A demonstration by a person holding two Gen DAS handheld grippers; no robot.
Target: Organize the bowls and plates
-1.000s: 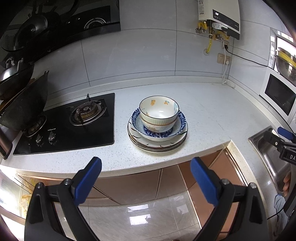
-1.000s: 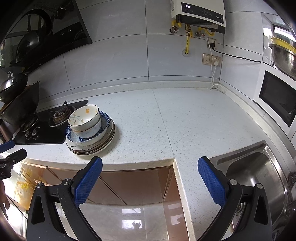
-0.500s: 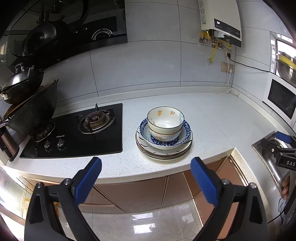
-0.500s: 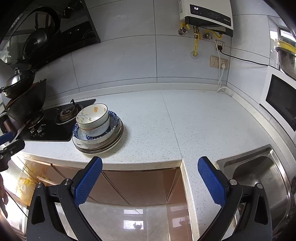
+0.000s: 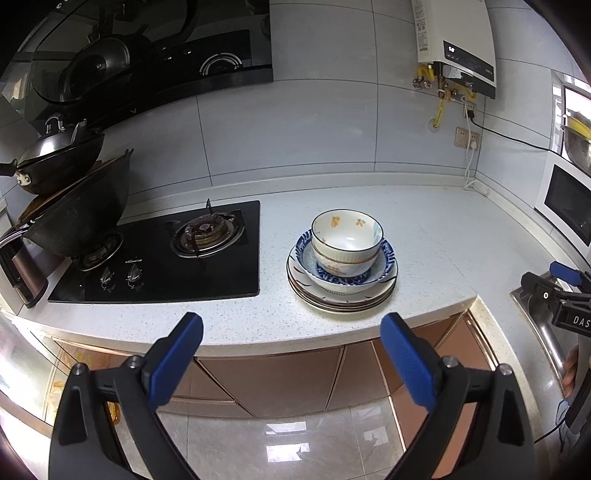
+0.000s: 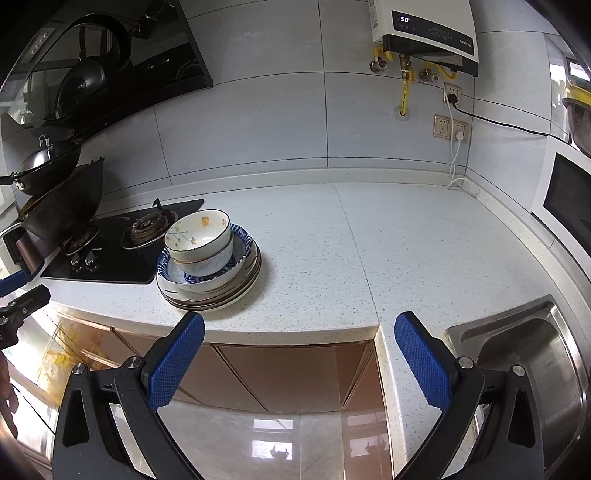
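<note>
A stack of dishes stands on the white counter beside the stove: flat plates point(image 5: 343, 301) point(image 6: 218, 297) at the bottom, a blue-patterned bowl point(image 5: 384, 264) point(image 6: 242, 258) on them, and two nested white bowls with orange flowers point(image 5: 347, 230) point(image 6: 197, 230) on top. My left gripper point(image 5: 291, 349) is open and empty, held off the counter's front edge, just short of the stack. My right gripper point(image 6: 299, 350) is open and empty too, in front of the counter and to the right of the stack.
A black gas stove point(image 5: 162, 251) with two woks point(image 5: 74, 218) lies left of the stack. A steel sink point(image 6: 535, 354) is at the right, a microwave point(image 5: 567, 206) beyond it. A water heater point(image 6: 424, 33) hangs on the wall. Bare counter point(image 6: 406, 240) stretches right of the stack.
Both grippers have risen and tilted, so the counter and dish stack sit lower and nearer in both views. The dishes have not moved. Both grippers stayed open.
</note>
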